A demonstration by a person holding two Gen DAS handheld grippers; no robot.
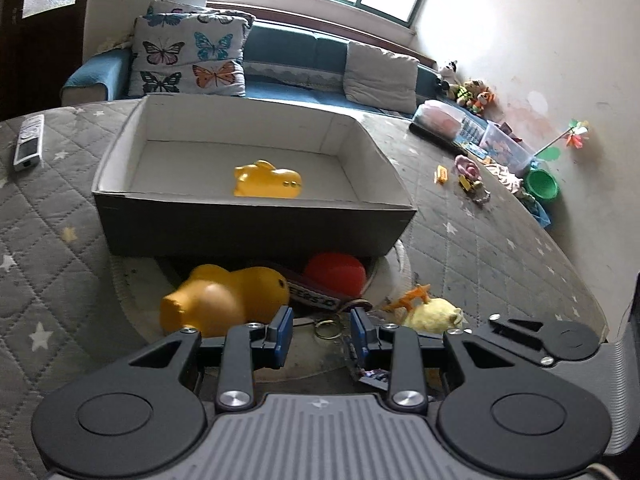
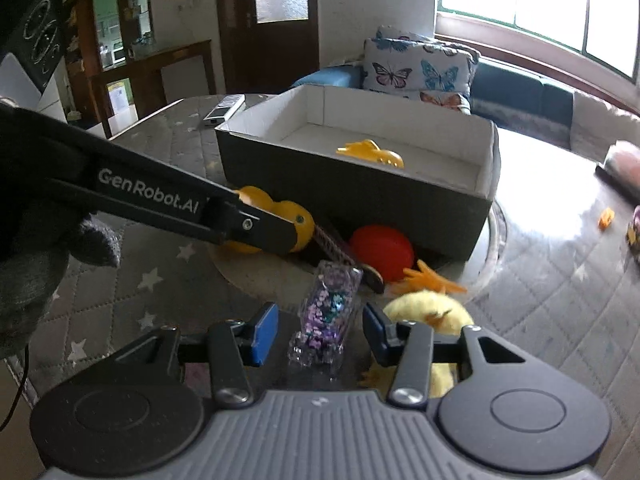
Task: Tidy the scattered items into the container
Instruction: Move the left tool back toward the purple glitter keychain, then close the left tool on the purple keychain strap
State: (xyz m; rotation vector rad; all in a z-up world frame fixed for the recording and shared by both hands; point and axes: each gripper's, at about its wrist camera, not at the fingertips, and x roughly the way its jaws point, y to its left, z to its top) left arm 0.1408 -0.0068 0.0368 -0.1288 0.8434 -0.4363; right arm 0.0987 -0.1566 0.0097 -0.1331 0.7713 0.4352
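A remote control (image 1: 29, 142), slim and silver-grey, is seen at the far left on the quilted grey mat (image 1: 60, 216), which is stitched in diamonds and dotted with pale stars. Further right stands the box (image 1: 256, 228), a shallow rectangular cardboard container with dark outer walls and a plain white lining. Only 1 item is held in it: a flat yellow plastic toy (image 1: 267, 180) lying on the box floor near the front wall.

Just in front of the box, on a round pale pad, the scattered items are grouped. A smooth, rounded yellow duck (image 1: 224, 300) of glossy plastic is lying on its side at the left. Beside it a dark strap with lettering (image 1: 314, 298) and a metal key ring (image 1: 329, 326) are seen, then a red ball (image 1: 336, 274) touching the box wall, then a fuzzy yellow plush chick (image 1: 434, 314) with orange feet.

The left gripper (image 1: 320, 334) is held open above the key ring, with nothing between its blue pads. The right gripper (image 2: 320, 330) is open too, its jaws standing either side of a clear block filled with purple glitter (image 2: 326, 316), apart from it.

At the far right, small toys and a green bowl (image 1: 541, 185) are strewn along the wall.
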